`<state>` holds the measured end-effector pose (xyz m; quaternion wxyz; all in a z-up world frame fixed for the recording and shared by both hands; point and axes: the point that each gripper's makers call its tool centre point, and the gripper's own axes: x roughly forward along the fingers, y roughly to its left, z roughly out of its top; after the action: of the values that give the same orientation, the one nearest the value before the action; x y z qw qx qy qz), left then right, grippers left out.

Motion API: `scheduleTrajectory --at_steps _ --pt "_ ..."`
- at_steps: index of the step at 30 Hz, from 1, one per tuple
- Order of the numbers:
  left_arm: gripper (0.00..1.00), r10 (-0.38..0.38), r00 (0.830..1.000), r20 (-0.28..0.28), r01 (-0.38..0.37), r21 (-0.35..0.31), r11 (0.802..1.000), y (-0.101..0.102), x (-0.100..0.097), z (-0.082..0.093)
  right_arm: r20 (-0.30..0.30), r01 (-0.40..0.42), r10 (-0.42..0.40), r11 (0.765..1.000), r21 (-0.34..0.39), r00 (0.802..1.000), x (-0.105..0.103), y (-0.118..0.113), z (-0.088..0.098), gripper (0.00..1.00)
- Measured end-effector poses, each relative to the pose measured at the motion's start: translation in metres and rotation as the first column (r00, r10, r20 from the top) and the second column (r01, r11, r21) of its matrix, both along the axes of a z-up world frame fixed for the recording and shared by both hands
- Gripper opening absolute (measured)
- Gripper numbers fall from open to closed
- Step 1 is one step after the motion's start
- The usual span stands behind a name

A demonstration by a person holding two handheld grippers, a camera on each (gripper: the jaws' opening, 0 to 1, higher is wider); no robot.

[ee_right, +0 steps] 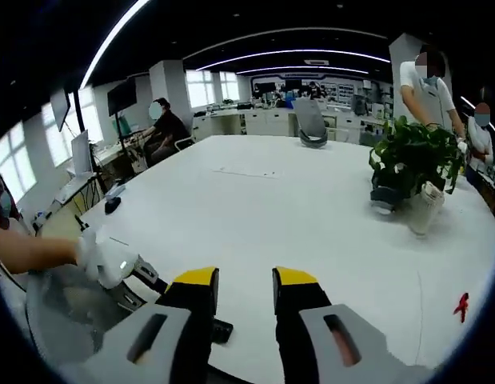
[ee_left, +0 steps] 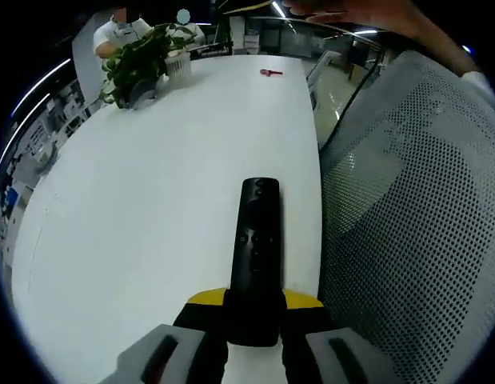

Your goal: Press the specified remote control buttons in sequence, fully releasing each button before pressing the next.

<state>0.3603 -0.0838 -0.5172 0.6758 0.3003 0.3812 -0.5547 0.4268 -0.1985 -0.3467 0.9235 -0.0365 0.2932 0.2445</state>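
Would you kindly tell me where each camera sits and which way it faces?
Left gripper view: rides the left tongs, looking along the held remote down the white table; a hand shows at top.
Right gripper view: rides the open right tongs, facing across the table; a gloved hand shows left.
Shared: potted plant, red object.

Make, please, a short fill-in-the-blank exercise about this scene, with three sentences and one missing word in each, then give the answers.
1. The left claw is shut on a black ______ that points forward over the white table.
2. The right claw is ______ and holds nothing between its yellow tips.
3. At the far end of the table stands a green ______ in a white pot, and a small red object lies near it.

Missing words: remote control; open; plant
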Motion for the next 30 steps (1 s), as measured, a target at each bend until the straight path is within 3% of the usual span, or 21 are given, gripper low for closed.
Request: scheduleTrajectory --at_steps 6,10,13,18,22,30 --pt "0.24 0.024 1.000 0.015 -0.024 -0.039 0.999 0.000 0.000 0.000 -0.026 -0.046 0.044 0.995 -0.090 0.999 0.015 0.016 -0.024 0.22" --pt "0.24 0.025 0.999 0.020 -0.024 -0.058 0.998 -0.001 0.000 0.000 -0.134 -0.122 0.099 0.977 -0.174 0.986 0.008 0.023 -0.063 0.21" --pt "0.24 0.017 1.000 0.025 -0.016 -0.053 0.998 -0.002 0.000 0.000 -0.226 -0.186 0.139 0.961 -0.204 0.964 -0.002 0.029 -0.087 0.21" --pt "0.24 0.015 1.000 0.026 -0.014 -0.050 0.999 -0.001 0.000 0.000 -0.295 -0.236 0.160 0.941 -0.242 0.942 -0.001 0.033 -0.107 0.15" --pt "0.24 0.020 1.000 0.023 -0.018 -0.055 0.998 -0.001 0.000 0.000 -0.341 -0.232 0.150 0.949 -0.213 0.928 -0.008 0.033 -0.114 0.03" --pt "0.24 0.016 1.000 0.023 -0.015 -0.053 0.998 -0.002 0.001 0.000 -0.470 -0.219 0.129 0.965 -0.143 0.873 -0.028 0.025 -0.132 0.00"
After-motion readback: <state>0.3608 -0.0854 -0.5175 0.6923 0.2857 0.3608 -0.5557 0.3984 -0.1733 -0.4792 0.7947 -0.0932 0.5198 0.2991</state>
